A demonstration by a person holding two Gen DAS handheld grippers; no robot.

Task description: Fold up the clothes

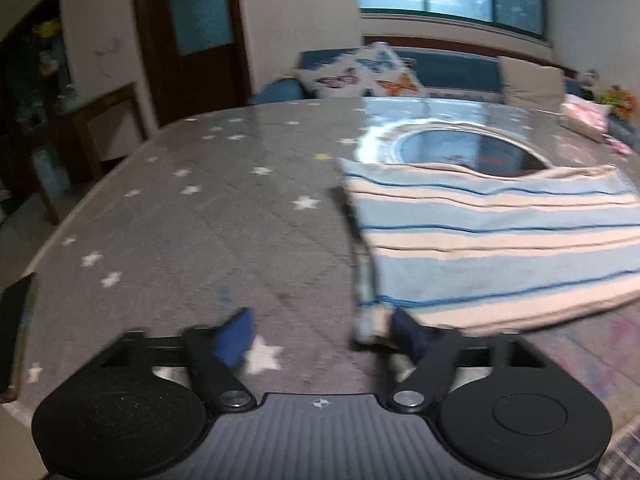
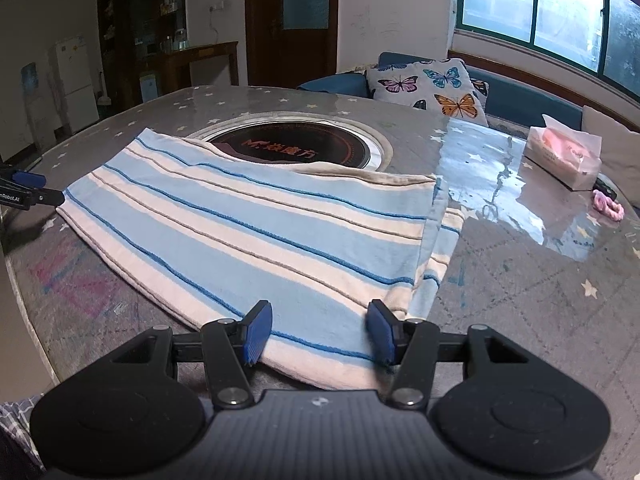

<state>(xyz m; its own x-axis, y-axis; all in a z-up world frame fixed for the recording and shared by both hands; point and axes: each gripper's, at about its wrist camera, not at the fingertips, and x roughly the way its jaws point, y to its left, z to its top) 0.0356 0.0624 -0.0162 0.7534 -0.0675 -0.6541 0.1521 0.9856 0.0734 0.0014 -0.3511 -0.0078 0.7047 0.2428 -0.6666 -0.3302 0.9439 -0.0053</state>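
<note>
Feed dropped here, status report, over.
Left gripper open at striped garment corner. Right gripper open astride near hem. Garment overlaps induction cooktop.

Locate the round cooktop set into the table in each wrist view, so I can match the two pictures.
Left wrist: the cooktop sits upper right of centre, its near edge covered by the striped cloth.
Right wrist: the cooktop sits upper centre, left of the middle, behind the cloth.
Shared landmark: the butterfly cushion beyond the table.

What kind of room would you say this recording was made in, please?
Most likely a home living or dining room: a round table with a built-in cooktop, a sofa with a butterfly cushion, and a fridge.
</note>
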